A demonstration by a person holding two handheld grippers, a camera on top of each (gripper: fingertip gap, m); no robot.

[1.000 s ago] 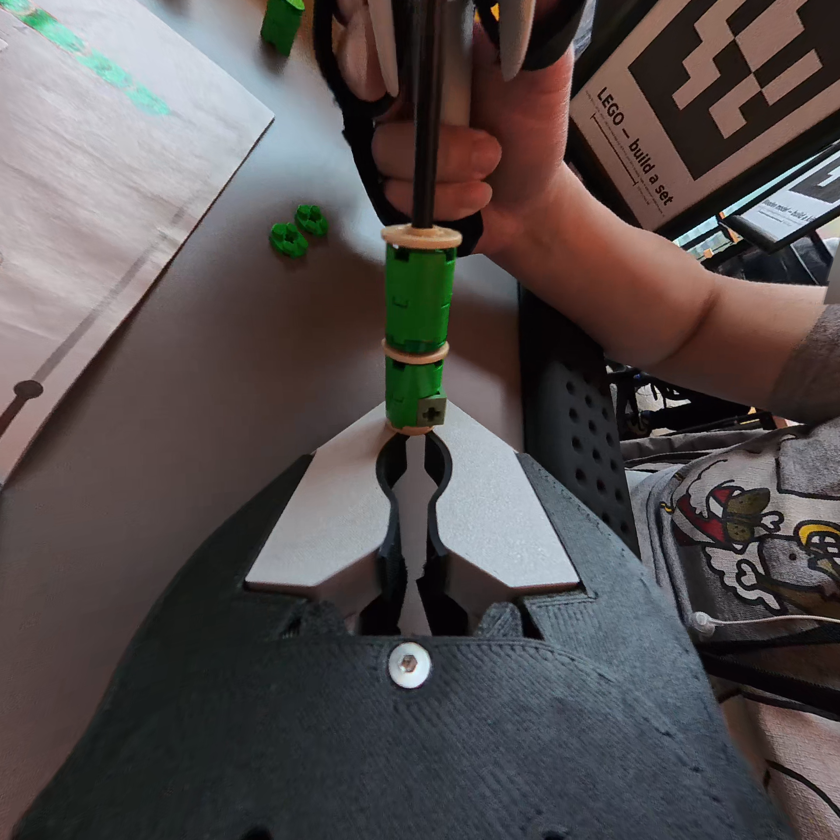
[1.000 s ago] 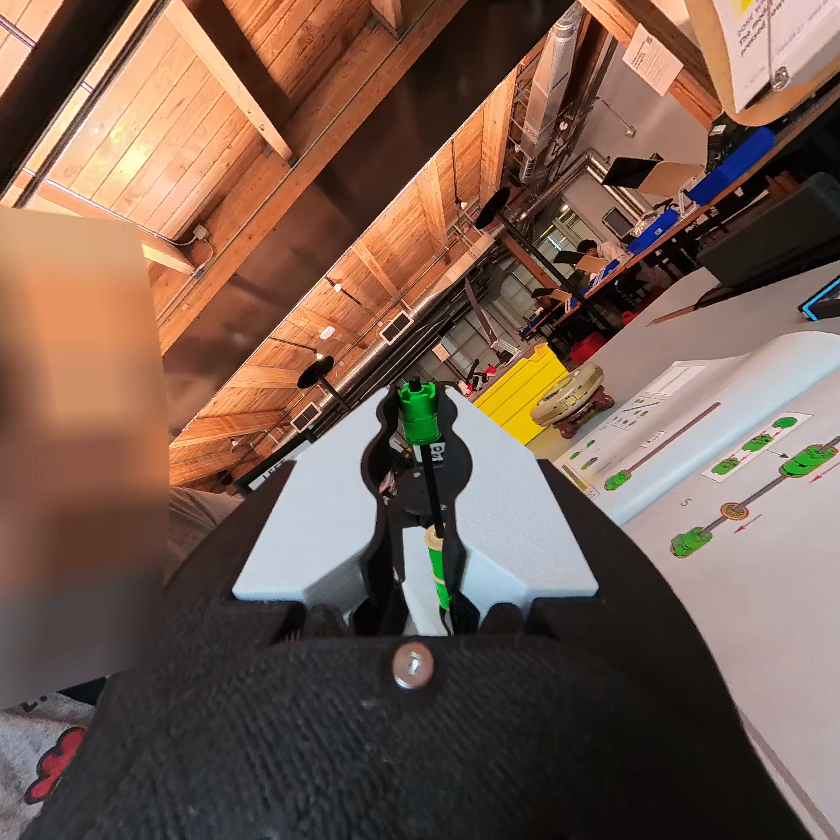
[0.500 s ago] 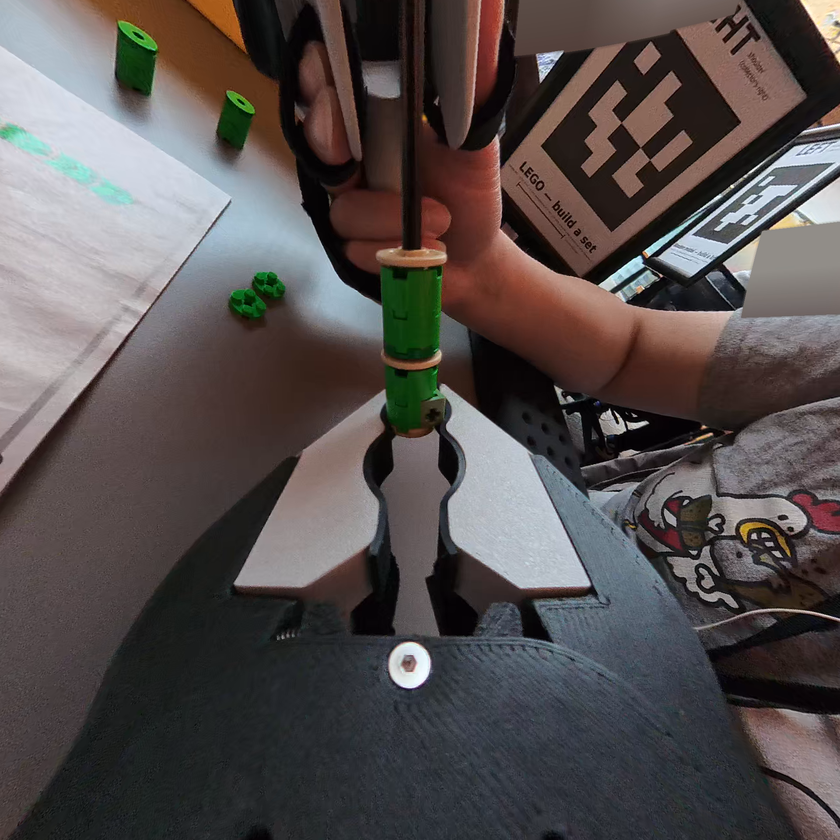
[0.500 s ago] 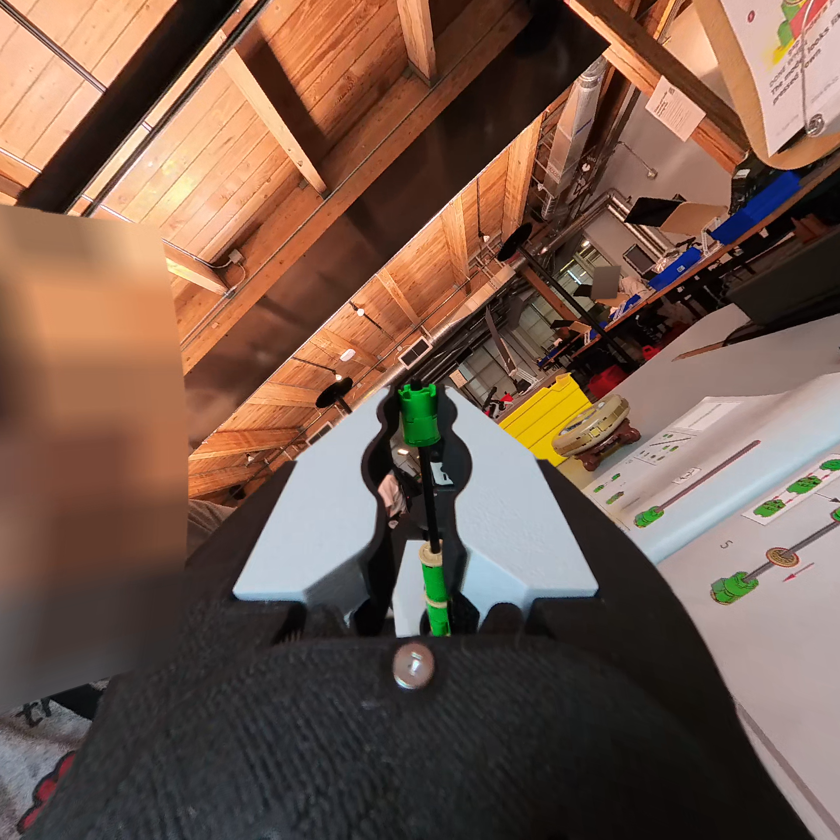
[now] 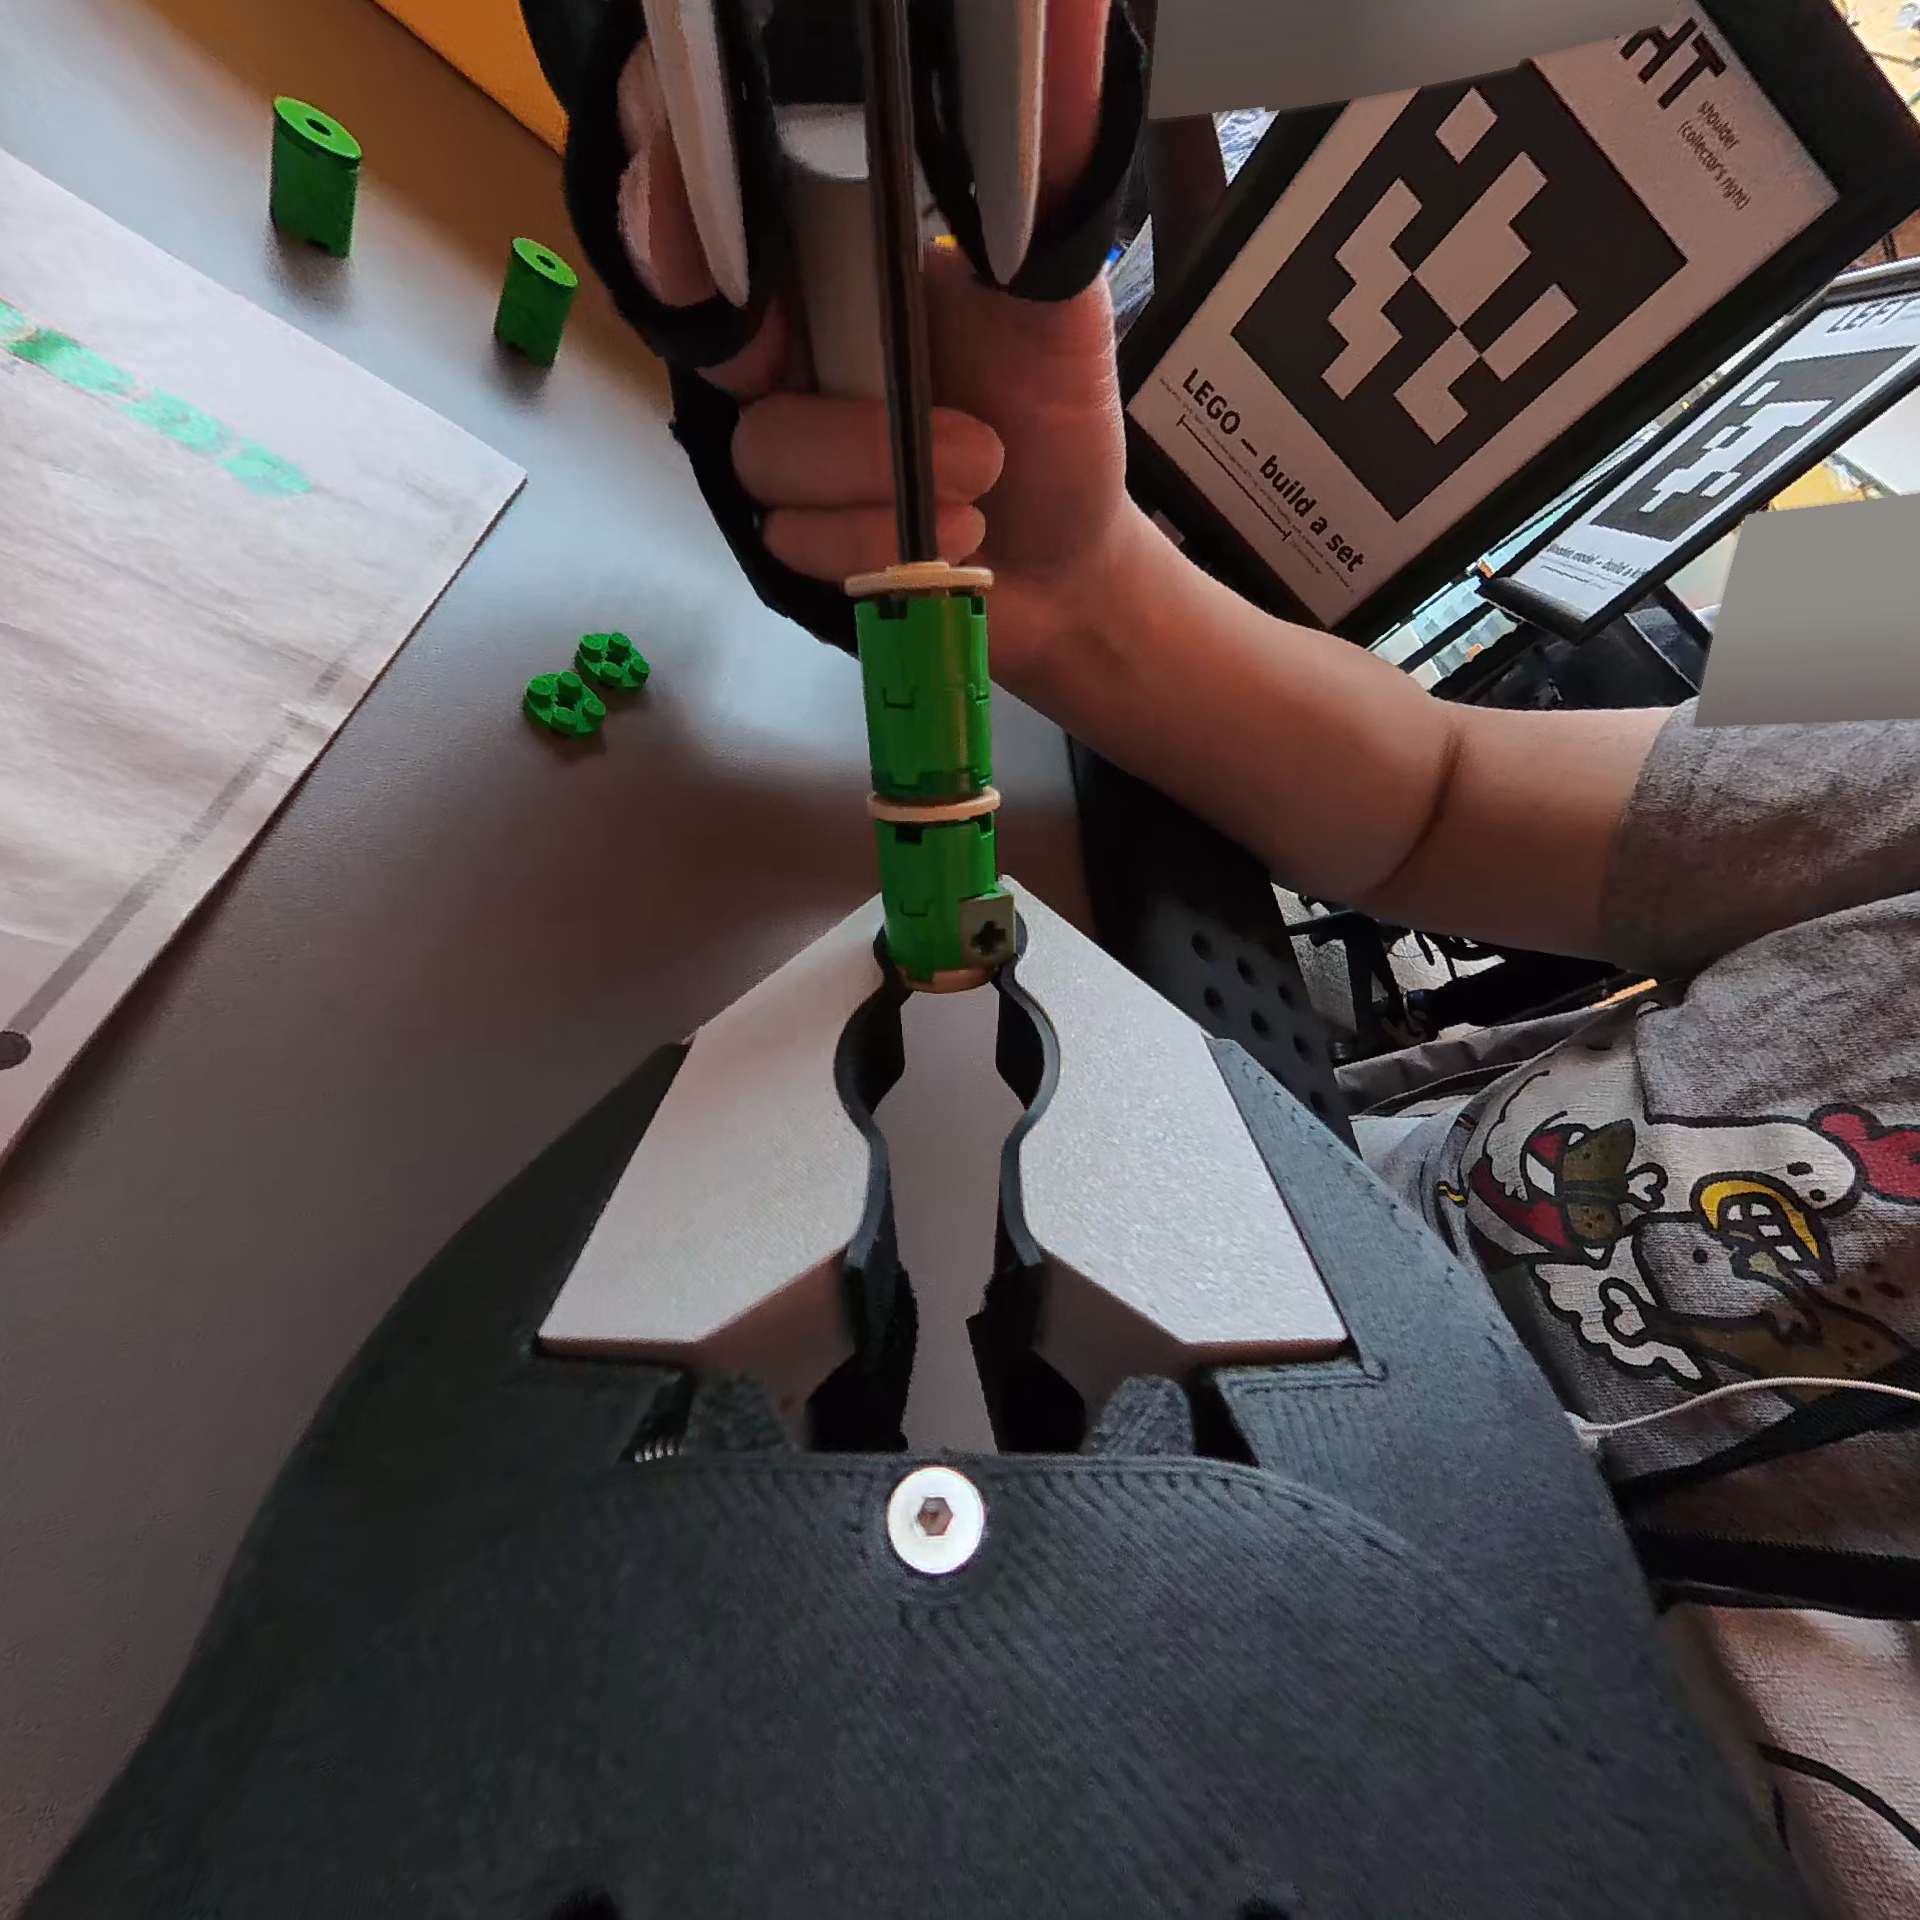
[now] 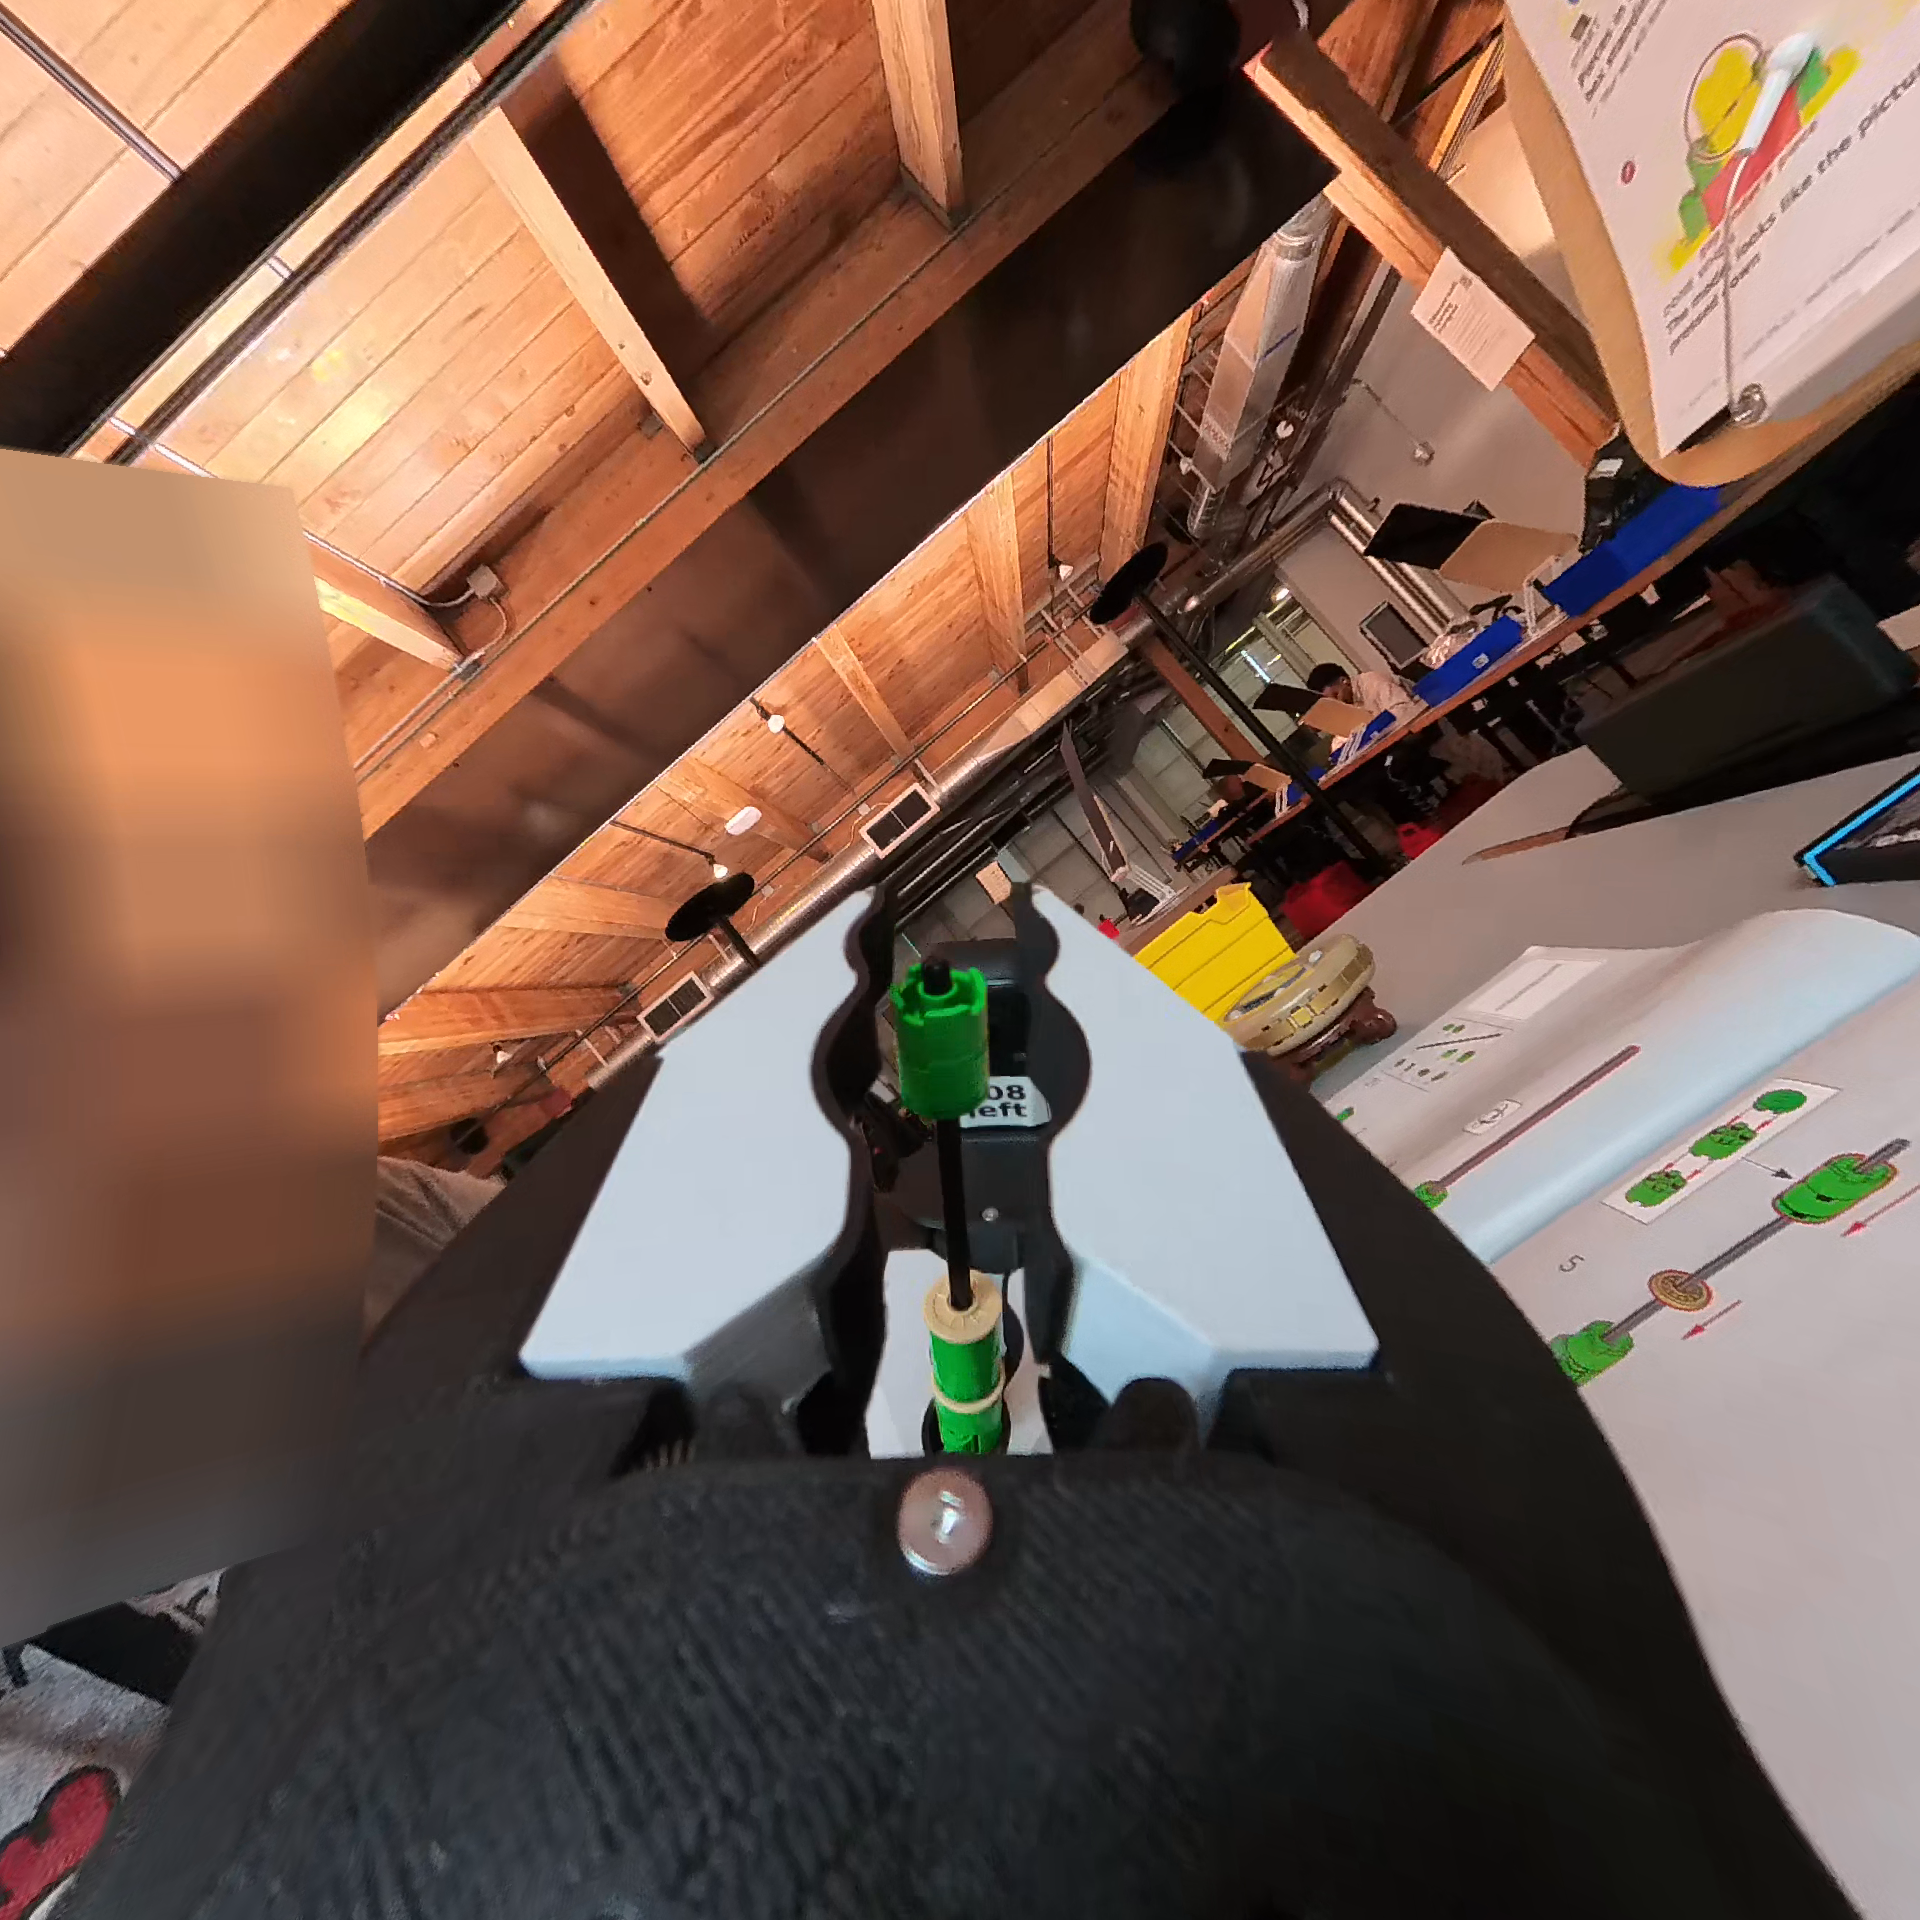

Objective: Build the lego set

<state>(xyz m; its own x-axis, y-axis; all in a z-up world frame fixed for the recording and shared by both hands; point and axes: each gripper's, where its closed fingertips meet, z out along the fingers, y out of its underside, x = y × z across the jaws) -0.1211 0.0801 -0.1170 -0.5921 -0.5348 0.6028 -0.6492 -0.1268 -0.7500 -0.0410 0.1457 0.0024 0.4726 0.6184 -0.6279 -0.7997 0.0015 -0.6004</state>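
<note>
A black axle (image 5: 902, 312) carries a stack of green round bricks with tan rings (image 5: 925, 748). My left gripper (image 5: 943, 945) is shut on the stack's lower end and holds it upright above the table. In the right wrist view the axle (image 6: 958, 1216) runs up to a single green brick (image 6: 940, 1039) at its top end. My right gripper (image 6: 948, 909) is open, with the jaws standing clear on both sides of that brick. It also shows in the left wrist view (image 5: 862, 156), held by a hand around the axle's upper part.
Two green cylinders (image 5: 315, 171) (image 5: 535, 301) and two small green round plates (image 5: 566, 703) lie on the grey table (image 5: 416, 1039). An instruction sheet (image 5: 208, 582) lies at the left and also shows in the right wrist view (image 6: 1714, 1299). Framed marker signs (image 5: 1455, 291) stand at the right, above the person's forearm (image 5: 1299, 748). There is about 15 cm between the tips of the two grippers.
My right gripper's jaws have spread apart and let go of the top green brick, which now sits a little inside them. My left gripper keeps its hold on the stack.
</note>
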